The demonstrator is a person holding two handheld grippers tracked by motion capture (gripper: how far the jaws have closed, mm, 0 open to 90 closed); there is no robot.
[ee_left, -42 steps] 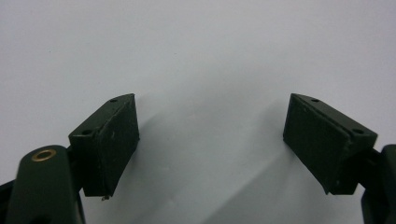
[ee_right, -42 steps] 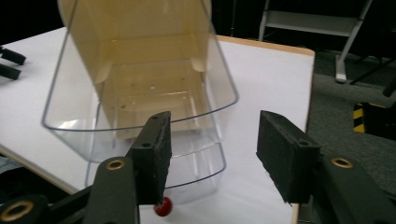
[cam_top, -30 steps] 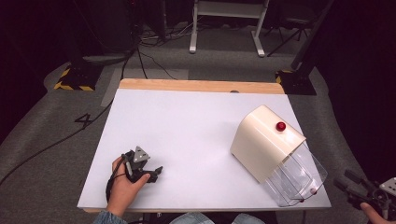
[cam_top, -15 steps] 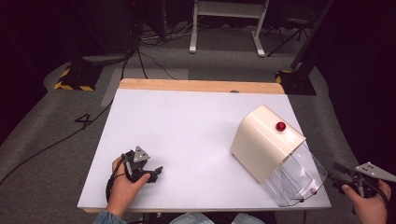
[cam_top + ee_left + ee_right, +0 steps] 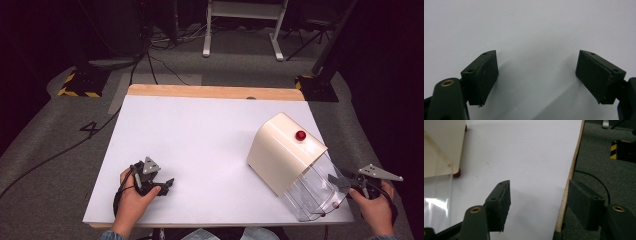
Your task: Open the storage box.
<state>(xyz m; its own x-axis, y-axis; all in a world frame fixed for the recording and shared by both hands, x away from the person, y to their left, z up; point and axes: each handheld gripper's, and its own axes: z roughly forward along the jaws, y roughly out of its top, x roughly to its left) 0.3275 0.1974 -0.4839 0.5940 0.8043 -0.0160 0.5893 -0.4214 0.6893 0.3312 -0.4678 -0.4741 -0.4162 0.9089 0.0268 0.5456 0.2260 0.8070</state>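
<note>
Figure. A white tabletop (image 5: 200,135) with a person's two hand-held grippers at its near edge and a single appliance at about 4 o'clock from the tabletop's centre.

The appliance is a cream-coloured housing (image 5: 282,150) with a red button (image 5: 300,135) on its top face; it lies tilted, its clear plastic front cover (image 5: 315,195) pointing towards the near right corner, presumably so that the cover faces the hand nearest to it. In the right gripper view the housing (image 5: 441,145) and the clear cover (image 5: 436,200) sit at 10 o'clock, with a small red foot (image 5: 456,173) resting on the white surface.

The right gripper (image 5: 350,181) is held at the tabletop's right edge, just beside the clear cover. Its fingers (image 5: 500,202) stand spread and grasp nothing (one is over the white surface, the other past the wooden edge, above the carpet). This placement reads as an approach to the cover from its open side; contact cannot be confirmed.

The left gripper (image 5: 162,186) rests low over bare tabletop at about 7 o'clock from the centre, well apart from the appliance. Its fingers (image 5: 482,75) are likewise released, with nothing between them, which suggests a parked hand kept clear of the work. A cable loops from it around the person's wrist.
</note>
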